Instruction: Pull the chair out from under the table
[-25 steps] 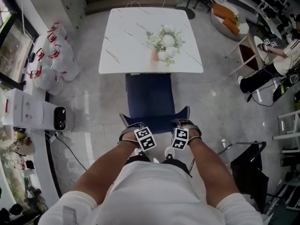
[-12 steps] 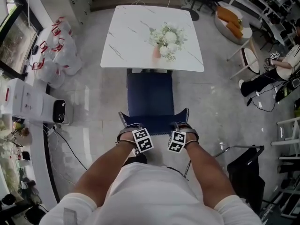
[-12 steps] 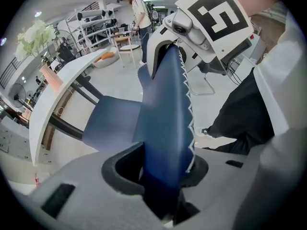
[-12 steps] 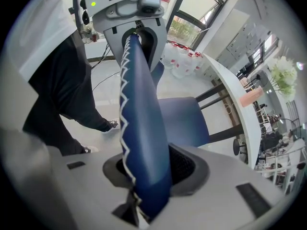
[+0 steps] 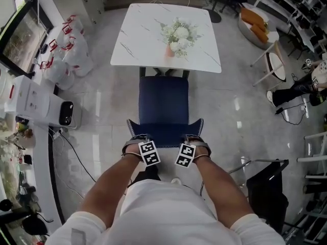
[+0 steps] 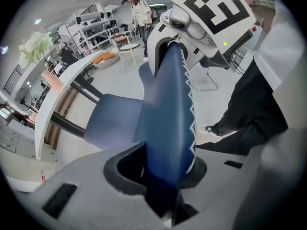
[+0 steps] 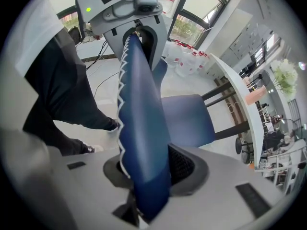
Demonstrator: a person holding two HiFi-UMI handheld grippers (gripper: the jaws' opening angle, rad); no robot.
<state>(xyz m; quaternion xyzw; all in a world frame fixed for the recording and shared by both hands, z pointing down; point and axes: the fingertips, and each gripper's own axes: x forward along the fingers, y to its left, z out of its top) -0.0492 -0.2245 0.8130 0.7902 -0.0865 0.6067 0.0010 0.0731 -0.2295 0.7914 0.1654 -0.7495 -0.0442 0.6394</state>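
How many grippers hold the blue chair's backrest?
2. The left gripper, whose jaws have just been closing further, clamps the blue chair's backrest near its left corner; the right gripper clamps it near the right corner.

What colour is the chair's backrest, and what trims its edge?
Padded chair backrest: dark blue, white zigzag edge stitching; best in the right gripper view.

Floor [image 5: 102,111]: pale glossy tiles, all round the worktop.
Worktop [image 5: 138,40]: white, marbled, squarish, standing on the floor.
On the worktop: a pink vase of white flowers [image 5: 171,47], just right of its middle.
On the floor: a blue chair [image 5: 163,103], its seat just clear of the worktop's near edge; white bags [image 5: 66,55] left of the worktop.
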